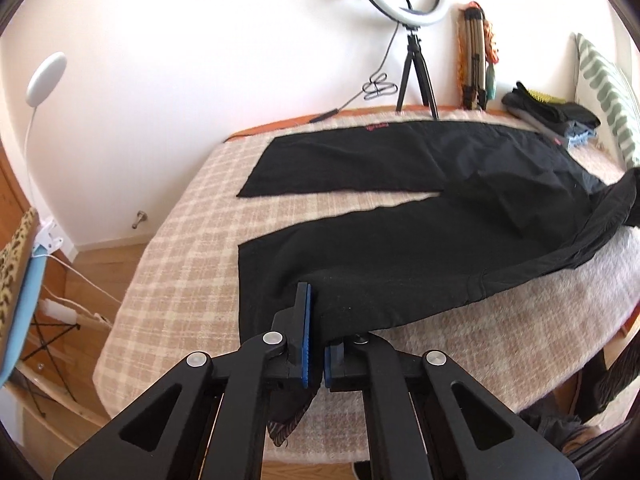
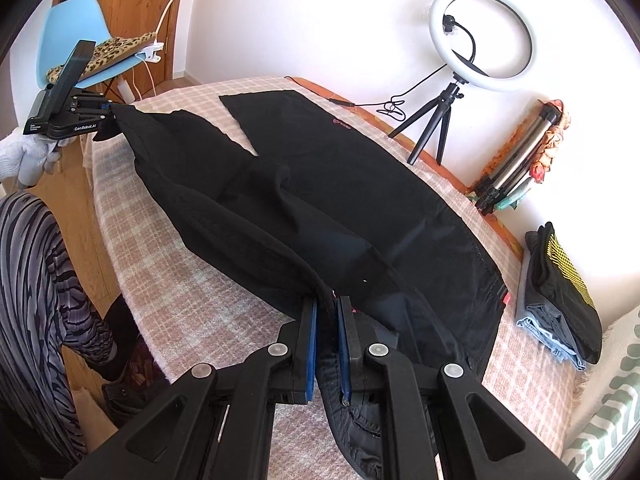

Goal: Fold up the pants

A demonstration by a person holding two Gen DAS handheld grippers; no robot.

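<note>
Two grippers, one pair of black pants, and the fold pretty much hinges on the near leg running lengthwise between them. The left gripper is clenched on the hem end of that leg, cloth bunched between its blue pads and lifted just off the plaid blanket. From there the leg stretches away to the right toward the waist, where the right gripper is clamped on the waistband edge. The far leg lies flat ahead of both, parallel to the held one, so I'd guess the move is carrying the near leg forward onto it. Neither gripper looks nearer the target. The fabric's thin, matte and droopy, sagging in the middle. A stack of folded clothes sits off to the right of the right gripper.
</note>
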